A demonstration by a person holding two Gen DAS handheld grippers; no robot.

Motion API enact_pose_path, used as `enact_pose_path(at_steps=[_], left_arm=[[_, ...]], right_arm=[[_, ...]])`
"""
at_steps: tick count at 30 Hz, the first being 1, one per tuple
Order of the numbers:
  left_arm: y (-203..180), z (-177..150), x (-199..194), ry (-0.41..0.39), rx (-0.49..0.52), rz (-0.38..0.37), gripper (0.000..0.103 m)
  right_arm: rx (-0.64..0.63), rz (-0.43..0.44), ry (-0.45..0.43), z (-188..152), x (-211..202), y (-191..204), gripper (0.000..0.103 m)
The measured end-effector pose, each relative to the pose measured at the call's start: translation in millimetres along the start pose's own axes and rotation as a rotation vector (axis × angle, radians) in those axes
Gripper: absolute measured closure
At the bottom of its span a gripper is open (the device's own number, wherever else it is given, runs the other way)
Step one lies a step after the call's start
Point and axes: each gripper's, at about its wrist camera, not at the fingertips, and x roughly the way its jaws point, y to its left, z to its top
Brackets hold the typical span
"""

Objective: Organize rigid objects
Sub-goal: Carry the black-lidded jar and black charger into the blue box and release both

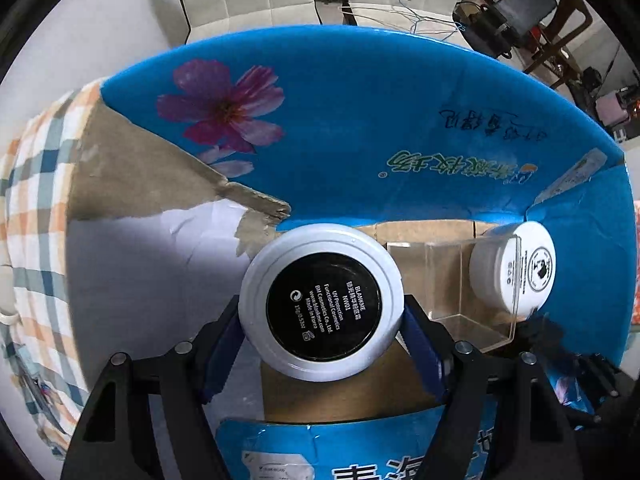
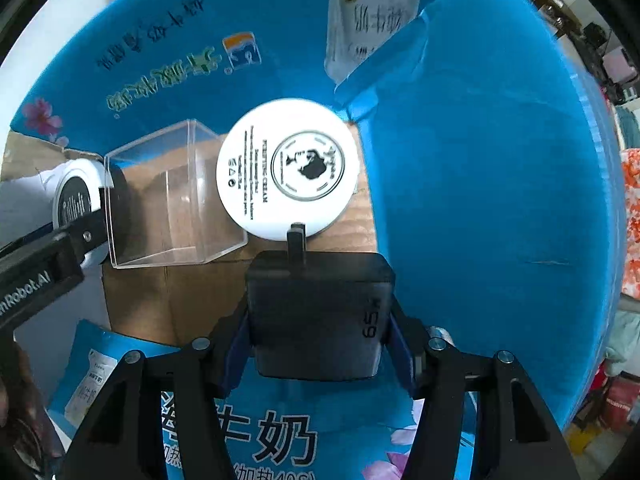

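Both tools are working inside the blue carton [image 1: 400, 128], whose bare cardboard floor already carries a clear plastic box [image 1: 460, 292] and a white cream jar [image 1: 516, 272] lying on its side. The left tool [image 1: 322, 326] is clenched on a white compact [image 1: 320, 304], its black label turned toward the camera, held low at about 6 o'clock in the left wrist view, just left of the clear box and over the carton floor; whether it touches the floor cannot be told. The right tool [image 2: 318, 328] grips a black charger [image 2: 318, 312] by its flanks, prongs pointing toward 12 o'clock and reaching right up to the rim of the cream jar, which sits at the centre of the right wrist view with the clear box at its 9 o'clock. The step in hand looks like the placing stage: two rigid items are being carried into the carton beside those already packed. Next, each tool probably needs to lower its item onto free cardboard and let go, the compact on the open patch left of the clear box, the charger short of the jar. The charger's prongs could nudge the jar and roll it.
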Motion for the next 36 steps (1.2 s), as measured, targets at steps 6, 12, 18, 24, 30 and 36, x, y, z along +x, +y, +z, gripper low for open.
enact_pose_path(at_steps=[6,12,18,24,30,36], left_arm=[[8,12,-3,0.006,-0.029,-0.038,0.028],[10,8,-5,0.011,-0.043,-0.048,0.028],[8,6,-4,0.031,-0.028,-0.032,0.028],[4,5,0,0.045,-0.011,0.001,0.028],[8,1,-11,0.026,-0.016,-0.002,0.025],[8,-8,-25,0.000,-0.009,0.010,0.003]], right_arm=[[0.020,-0.011,0.015,4,8,-12,0.041],[0.036,-0.012,0.039,18,9,-7,0.040],[0.027,-0.019,0.045,19,8,1,0.040],[0.014,-0.030,0.038,16,10,6,0.040],[-0.026,-0.032,0.004,16,-1,14,0.021],[-0.046,-0.048,-0.042,14,-23,21,0.017]])
